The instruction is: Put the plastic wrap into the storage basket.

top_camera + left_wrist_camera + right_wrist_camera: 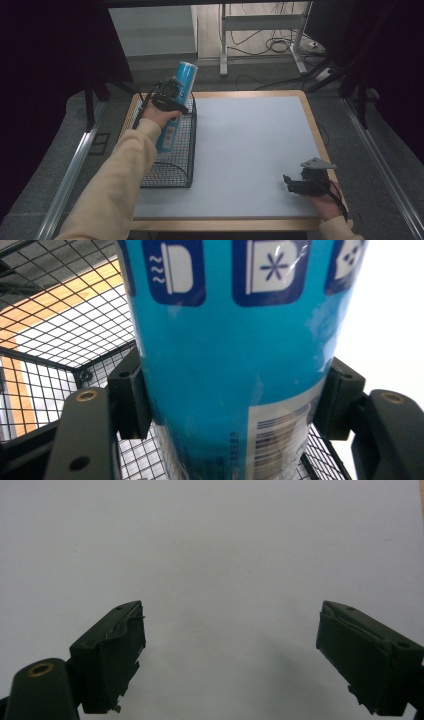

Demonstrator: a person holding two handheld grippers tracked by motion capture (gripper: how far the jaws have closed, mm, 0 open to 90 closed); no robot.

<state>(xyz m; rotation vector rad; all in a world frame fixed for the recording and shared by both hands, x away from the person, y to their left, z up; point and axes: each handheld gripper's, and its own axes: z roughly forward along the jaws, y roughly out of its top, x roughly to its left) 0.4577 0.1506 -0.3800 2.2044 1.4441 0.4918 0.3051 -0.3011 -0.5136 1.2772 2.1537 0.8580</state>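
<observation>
Black jaws of the left gripper (235, 405) were squeezed tight on a tall blue tube (225, 355), one pad (131, 395) on each side of it. They gripped the tube partway up, with its blue top sticking out above them in the high view. The tube (176, 107) stood a bit tilted, and its lower part was down inside the black wire basket (170, 170) at the left side of the table (250, 150). Whether its bottom already touched the basket floor could not be told.

From here the tube could have tipped over. It was tall and thin, and it leaned, so letting go too soon would probably have made it fall against the wire side or flop out over the rim. The tube looked smooth and shiny, so it might also have slid down through the pads if the squeeze got weaker. Its bottom could have caught on the wire too, and that would have pushed the light basket along the table.

Farther off, the right gripper (306, 184) rested near the front right corner of the table. Its jaws (230, 655) stood wide apart with nothing between them, just the bare grey top below.
</observation>
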